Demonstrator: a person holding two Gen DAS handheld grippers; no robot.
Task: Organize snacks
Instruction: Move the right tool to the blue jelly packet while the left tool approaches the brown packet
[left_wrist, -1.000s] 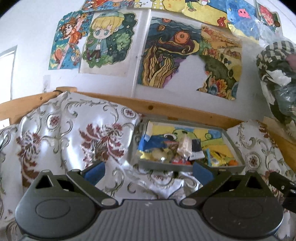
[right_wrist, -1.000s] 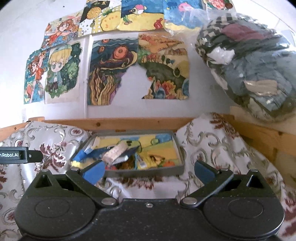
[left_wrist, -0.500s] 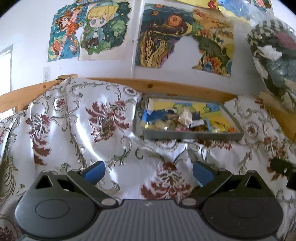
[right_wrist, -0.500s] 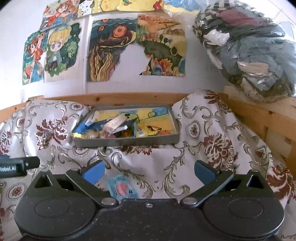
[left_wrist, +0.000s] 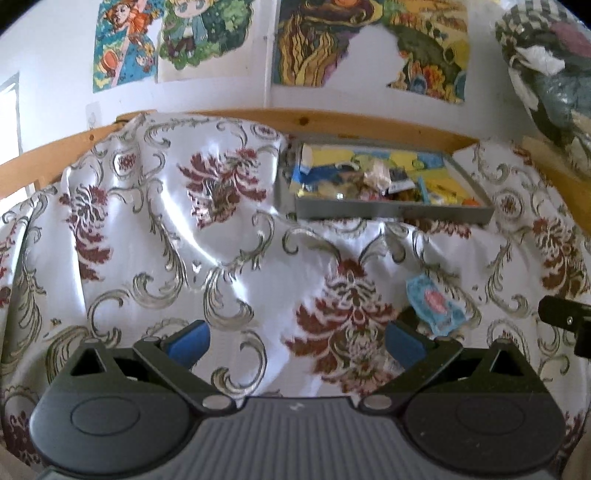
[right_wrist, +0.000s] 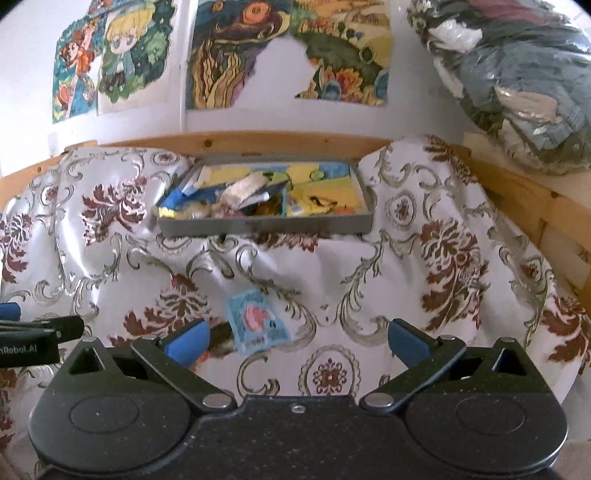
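The snack packet (right_wrist: 257, 322) — pale blue, alone on the patterned cloth (right_wrist: 406, 280) — lies toward the near edge, well short of the tray (right_wrist: 266, 224) at the back edge. We have both grippers' jaws apart and empty; next, the right gripper (right_wrist: 295, 338) must shift left to straddle it.

**Surfaces and finishes in front of you**

Your white satin-like cloth with maroon and grey-gold scrollwork (right_wrist: 369, 280) gleams glossy along its folds. The grey shallow rectangular tray (right_wrist: 266, 226) looks matt and smooth; whether it is plastic or metal is unclear. The small pale-blue snack packet (right_wrist: 256, 322) looks like thin, slightly crinkled film. The pale wooden rail (right_wrist: 280, 142) shows knots and a smooth finish. Your left tongs (left_wrist: 295, 338) and right tongs (right_wrist: 297, 338) have matt black plastic bodies with blue pads (right_wrist: 188, 341). The wall posters (right_wrist: 236, 55) look like matt paper.
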